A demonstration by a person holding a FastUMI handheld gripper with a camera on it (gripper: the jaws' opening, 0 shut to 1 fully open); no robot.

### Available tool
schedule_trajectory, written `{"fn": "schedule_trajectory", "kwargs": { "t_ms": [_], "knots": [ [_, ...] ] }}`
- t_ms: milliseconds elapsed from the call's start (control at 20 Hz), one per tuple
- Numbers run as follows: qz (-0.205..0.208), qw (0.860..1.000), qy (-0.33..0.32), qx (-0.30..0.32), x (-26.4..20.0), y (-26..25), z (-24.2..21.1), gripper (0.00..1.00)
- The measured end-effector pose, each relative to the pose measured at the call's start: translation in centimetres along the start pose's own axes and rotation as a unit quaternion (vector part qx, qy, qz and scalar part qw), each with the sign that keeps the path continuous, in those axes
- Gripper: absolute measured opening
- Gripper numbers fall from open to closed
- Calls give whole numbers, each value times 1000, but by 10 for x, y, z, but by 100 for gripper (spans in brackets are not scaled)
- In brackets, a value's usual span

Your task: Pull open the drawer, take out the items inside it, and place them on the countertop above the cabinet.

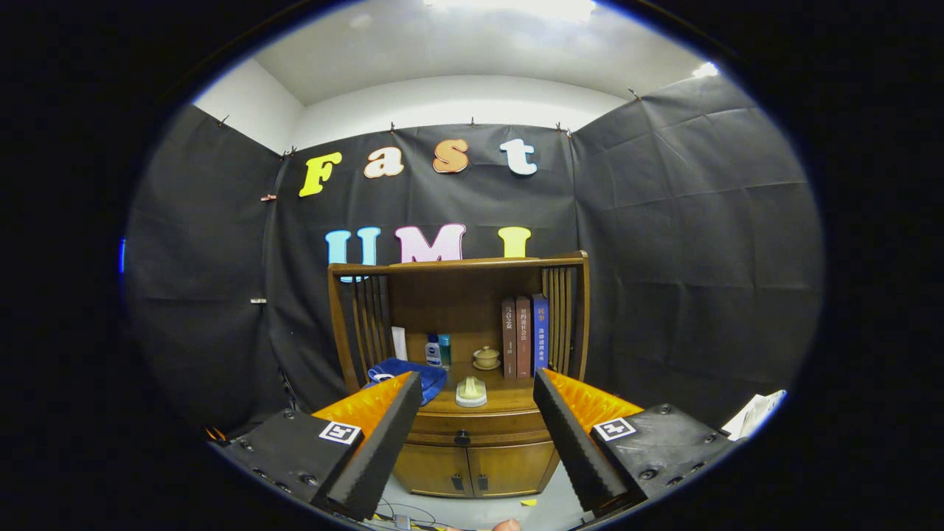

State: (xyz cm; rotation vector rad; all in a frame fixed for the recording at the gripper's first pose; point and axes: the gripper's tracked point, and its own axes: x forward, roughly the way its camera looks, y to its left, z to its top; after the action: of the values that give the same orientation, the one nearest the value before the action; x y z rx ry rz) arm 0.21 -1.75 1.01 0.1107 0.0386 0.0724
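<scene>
Wooden cabinet [472, 383] is seen standing against the far booth wall, well beyond the gripper [478, 387], with slatted side panels and an open shelf above its countertop [509, 402]. Below the countertop the drawer [472, 429] is found closed, a small dark knob [462, 437] at its middle, and two lower doors [476, 468] are set beneath it, also closed. Three books [523, 335] are stood upright at the right of the shelf. A blue cloth [413, 372] is laid at the left of the countertop, partly hidden by the left finger. Small bottles [438, 350] and a small lidded pot [487, 358] are placed at the back of the shelf; a pale item [470, 392] is set nearer, between the fingers. The gripper's fingers are held wide apart, nothing grasped.
</scene>
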Motion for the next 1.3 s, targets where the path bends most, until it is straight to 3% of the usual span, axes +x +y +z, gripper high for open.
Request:
{"fn": "schedule_trajectory", "kwargs": {
  "t_ms": [1300],
  "knots": [
    [0, 1000, 5, -5, 1, 2, -12, 99]
  ]
}}
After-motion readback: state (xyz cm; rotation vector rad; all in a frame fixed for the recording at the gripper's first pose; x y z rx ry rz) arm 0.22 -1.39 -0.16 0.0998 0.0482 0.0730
